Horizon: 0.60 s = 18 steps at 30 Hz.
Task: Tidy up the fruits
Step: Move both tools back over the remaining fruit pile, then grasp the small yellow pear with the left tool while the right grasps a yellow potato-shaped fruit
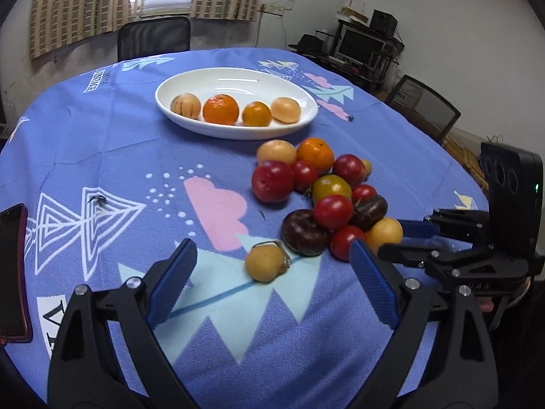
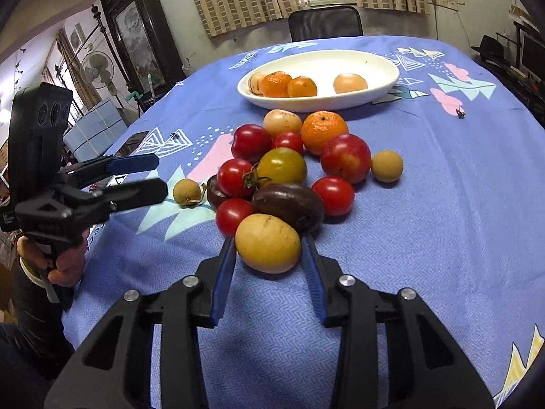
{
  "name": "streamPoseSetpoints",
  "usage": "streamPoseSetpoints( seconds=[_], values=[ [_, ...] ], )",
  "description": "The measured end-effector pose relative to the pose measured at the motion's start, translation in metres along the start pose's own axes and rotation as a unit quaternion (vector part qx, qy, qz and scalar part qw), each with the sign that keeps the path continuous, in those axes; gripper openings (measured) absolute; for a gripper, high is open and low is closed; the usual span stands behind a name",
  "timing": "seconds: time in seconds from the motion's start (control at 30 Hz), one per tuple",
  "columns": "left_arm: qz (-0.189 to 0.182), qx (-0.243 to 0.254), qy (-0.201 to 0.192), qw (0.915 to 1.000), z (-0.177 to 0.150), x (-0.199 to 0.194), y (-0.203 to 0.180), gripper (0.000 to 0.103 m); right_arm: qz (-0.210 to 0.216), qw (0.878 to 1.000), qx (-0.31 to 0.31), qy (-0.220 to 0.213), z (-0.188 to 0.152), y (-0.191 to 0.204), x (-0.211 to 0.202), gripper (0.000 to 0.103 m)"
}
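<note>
A white oval plate (image 1: 238, 133) (image 2: 306, 105) at the back holds two oranges and two tan fruits. In front of it lies a pile of tomatoes (image 1: 333, 211) (image 2: 235, 177), plums, an orange (image 2: 323, 131) and yellow fruits. My right gripper (image 2: 269, 240) (image 1: 390, 238) is shut on a yellow fruit (image 2: 268, 247) (image 1: 385, 235) at the pile's near edge; the fruit rests on the cloth. My left gripper (image 1: 272, 245) (image 2: 161, 174) is open, with a small brown stemmed fruit (image 1: 266, 262) (image 2: 186, 192) lying between its fingertips, untouched.
A blue patterned cloth (image 1: 102, 156) covers the round table. A phone (image 1: 12, 272) lies at the left edge. Black chairs (image 1: 153, 37) (image 1: 425, 105) stand behind and to the right. A small round fruit (image 2: 386, 166) lies apart, right of the pile. A person's hand (image 2: 64, 266) holds the left gripper.
</note>
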<state>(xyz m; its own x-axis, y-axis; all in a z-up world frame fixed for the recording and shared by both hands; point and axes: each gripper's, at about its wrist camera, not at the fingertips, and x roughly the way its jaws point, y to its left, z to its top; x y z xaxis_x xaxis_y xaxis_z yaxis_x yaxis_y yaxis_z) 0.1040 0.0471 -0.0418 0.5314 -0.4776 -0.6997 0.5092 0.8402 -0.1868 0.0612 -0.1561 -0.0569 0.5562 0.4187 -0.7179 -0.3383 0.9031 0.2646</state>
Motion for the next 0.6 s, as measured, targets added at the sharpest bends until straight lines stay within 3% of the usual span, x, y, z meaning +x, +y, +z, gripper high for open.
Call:
streamPoseSetpoints(
  seconds=[0.17, 0.4, 0.6],
  values=[
    [0.012, 0.02, 0.023, 0.9995, -0.004, 0.012, -0.007, 0.093, 0.001, 1.0, -0.001, -0.004, -0.003, 0.001, -0.004, 0.039],
    [0.014, 0.009, 0.039, 0.9991, -0.007, 0.021, -0.003, 0.09, 0.003, 1.0, 0.001, -0.005, -0.004, 0.001, -0.003, 0.039],
    [0.006, -0.002, 0.053, 0.9986, -0.007, 0.027, 0.0, 0.068, 0.002, 1.0, 0.0, -0.004, -0.003, 0.002, -0.003, 0.039]
  ],
)
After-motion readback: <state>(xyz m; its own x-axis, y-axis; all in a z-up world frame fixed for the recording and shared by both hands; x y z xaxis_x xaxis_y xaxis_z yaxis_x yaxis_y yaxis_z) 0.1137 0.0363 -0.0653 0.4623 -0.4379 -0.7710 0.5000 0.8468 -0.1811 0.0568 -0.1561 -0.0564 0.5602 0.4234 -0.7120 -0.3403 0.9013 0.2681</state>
